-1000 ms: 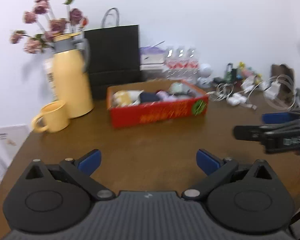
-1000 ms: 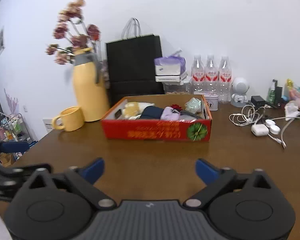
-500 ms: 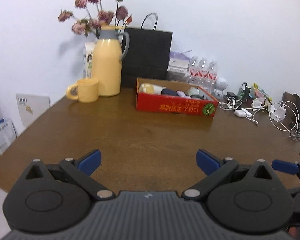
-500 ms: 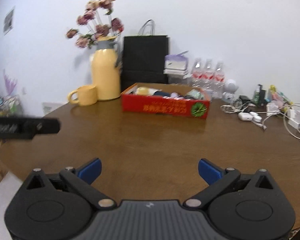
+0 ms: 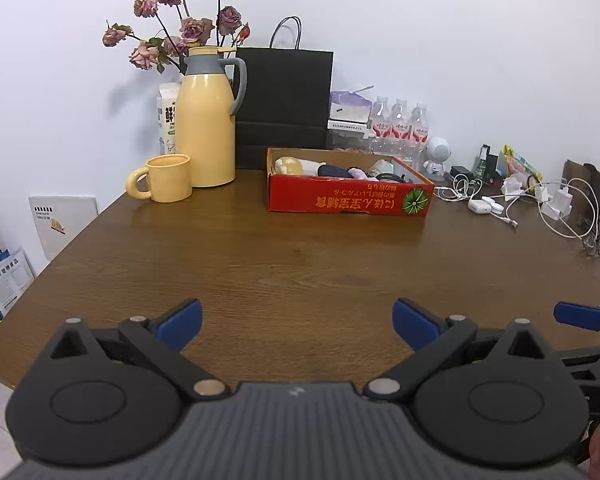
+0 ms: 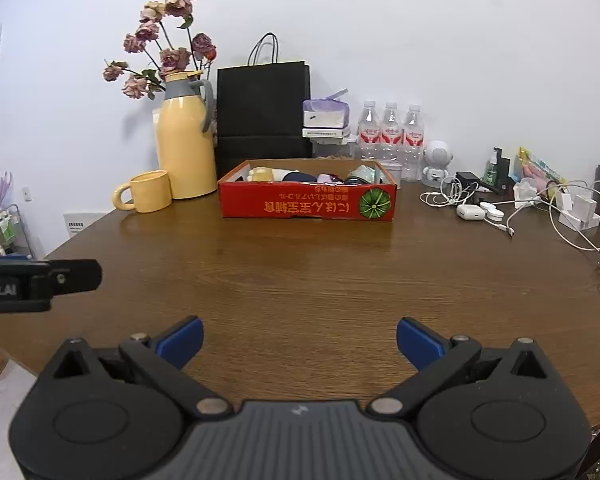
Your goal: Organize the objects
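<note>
Both wrist views, brown wooden table seen from its near edge. The red cardboard box, a shallow open tray with orange lettering printed upside down on its near wall and a green round emblem at that wall's right end, sits on the far half of the table. It holds several small items packed side by side: a pale yellow one at the left, a dark navy one, a pinkish-purple one and a pale green one toward the right; what each item is cannot be told at this range.

The left gripper hangs over the near edge with its blue-tipped fingers spread wide and nothing between them. The right gripper is in the same pose, fingers wide apart and empty. The box lies well beyond both pairs of fingertips, roughly centred ahead of the right gripper and slightly right of centre ahead of the left, with bare table between.

To the left of the box stand a yellow mug and, just behind it, a yellow thermos jug with dried roses behind. A black paper bag stands against the wall behind the box, with three water bottles to its right. White cables and chargers lie tangled at the far right.
</note>
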Motion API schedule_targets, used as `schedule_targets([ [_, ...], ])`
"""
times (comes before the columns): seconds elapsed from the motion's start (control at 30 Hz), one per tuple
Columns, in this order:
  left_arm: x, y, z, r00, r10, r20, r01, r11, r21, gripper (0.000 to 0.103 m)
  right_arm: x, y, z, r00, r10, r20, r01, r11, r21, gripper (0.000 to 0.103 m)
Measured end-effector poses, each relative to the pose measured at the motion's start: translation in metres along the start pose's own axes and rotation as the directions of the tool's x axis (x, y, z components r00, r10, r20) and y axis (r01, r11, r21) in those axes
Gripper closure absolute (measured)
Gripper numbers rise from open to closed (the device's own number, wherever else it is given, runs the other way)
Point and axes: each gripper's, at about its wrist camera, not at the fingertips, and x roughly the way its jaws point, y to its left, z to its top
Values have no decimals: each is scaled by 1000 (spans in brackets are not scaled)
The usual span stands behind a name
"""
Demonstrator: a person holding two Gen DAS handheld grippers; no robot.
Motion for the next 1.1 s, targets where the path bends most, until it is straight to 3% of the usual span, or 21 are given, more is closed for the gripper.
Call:
schedule_targets([
  [1.1,5,-4,-4,999,-2,-37,3,999,37,0,4,-6,-4,1000,-4,-13,4,1000,15,0],
])
